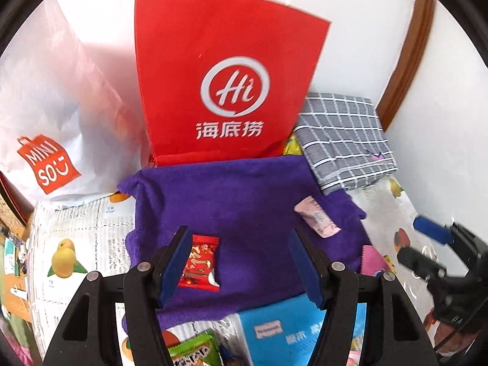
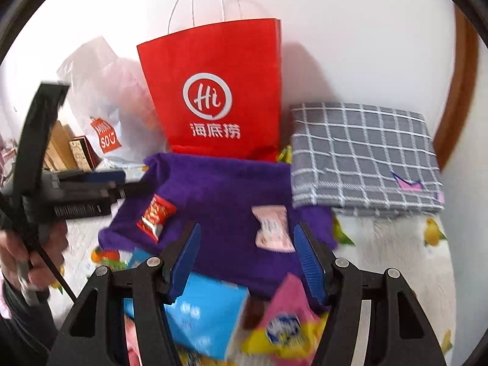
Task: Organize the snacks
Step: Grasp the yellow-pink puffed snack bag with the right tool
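**Op:** How far along are we?

**Me:** Early, I'd judge. Two snacks lie on the purple towel [image 1: 244, 201]: a red candy [image 1: 199, 263] and a pale pink packet [image 1: 317, 216]. More are loose at its near edge: a blue box [image 2: 204, 317], a pink-and-yellow bag [image 2: 286, 326] and a green packet [image 1: 195, 350]. Whether anything is already in the red paper bag [image 1: 225, 79] standing behind the towel I cannot tell; its inside is hidden.

**Op:** Left tool?

**Me:** My left gripper [image 1: 241, 265] is spread wide and carries nothing. The red candy sits at its nine o'clock, just beside the left pad, partly hidden behind it. The pink packet is at one o'clock, beyond the right pad.

**Op:** And the right?

**Me:** My right gripper [image 2: 247, 259] is spread too, empty. The pink packet lies at twelve to one o'clock, just ahead, near the right pad. The red candy is off at ten o'clock, tilted. The blue box and the pink-and-yellow bag lie below the pads, at six.
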